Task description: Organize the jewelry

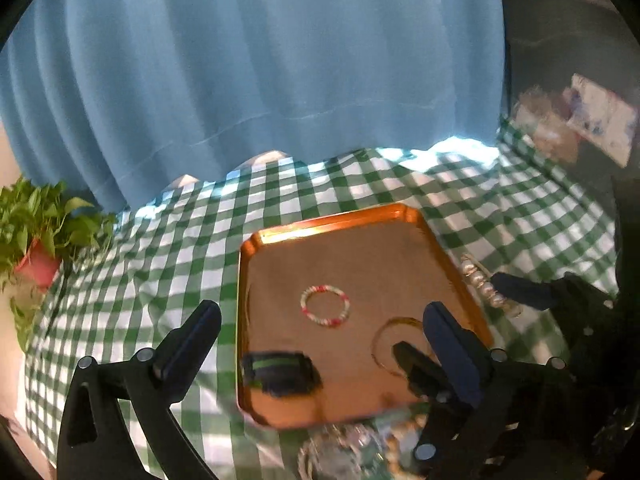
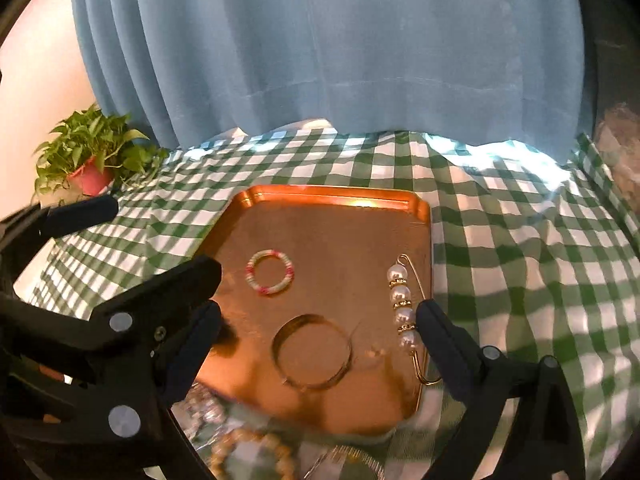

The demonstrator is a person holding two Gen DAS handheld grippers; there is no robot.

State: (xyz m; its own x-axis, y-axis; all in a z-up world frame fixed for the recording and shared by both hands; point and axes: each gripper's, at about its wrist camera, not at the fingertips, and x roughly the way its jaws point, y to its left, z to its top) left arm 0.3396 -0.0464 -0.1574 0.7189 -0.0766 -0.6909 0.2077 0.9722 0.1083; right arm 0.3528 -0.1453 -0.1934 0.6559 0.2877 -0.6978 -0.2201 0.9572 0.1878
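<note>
Black fingers first. My left gripper (image 1: 320, 328) stands wide open with nothing between the pads; one finger hangs over the checked cloth (image 1: 160, 248) off the tray's left edge, the other over the tray's near right corner. My right gripper (image 2: 320, 312) is just as wide and also empty.

Between the right fingers, in the right wrist view: thin gold bangle (image 2: 313, 351) flat on the tray floor, near the front edge, touching neither pad. Pearl pin (image 2: 403, 308) lies just inside my right-hand finger, along the tray's right edge; its gold loop looks to overhang the rim at the near end. I cannot tell whether the pad brushes it.

Further out: pink-and-white beaded bracelet (image 2: 270, 272) sits mid-tray, well clear of both grippers. Left wrist view also shows a dark, green-striped item (image 1: 280, 372) near the tray's front left corner, too blurred to name.

Copper tray (image 2: 332, 196) rests on the table, roughly central, under the blue curtain (image 2: 320, 48). Potted plant (image 2: 90, 160) at the table's far left corner.

Progress, as I judge it: several pieces already on the tray. Off the tray's near edge, blurred beads and glassy things (image 2: 248, 448) lie on the cloth, so I reckon more remains to sort. Next pick likely comes from that near pile.
</note>
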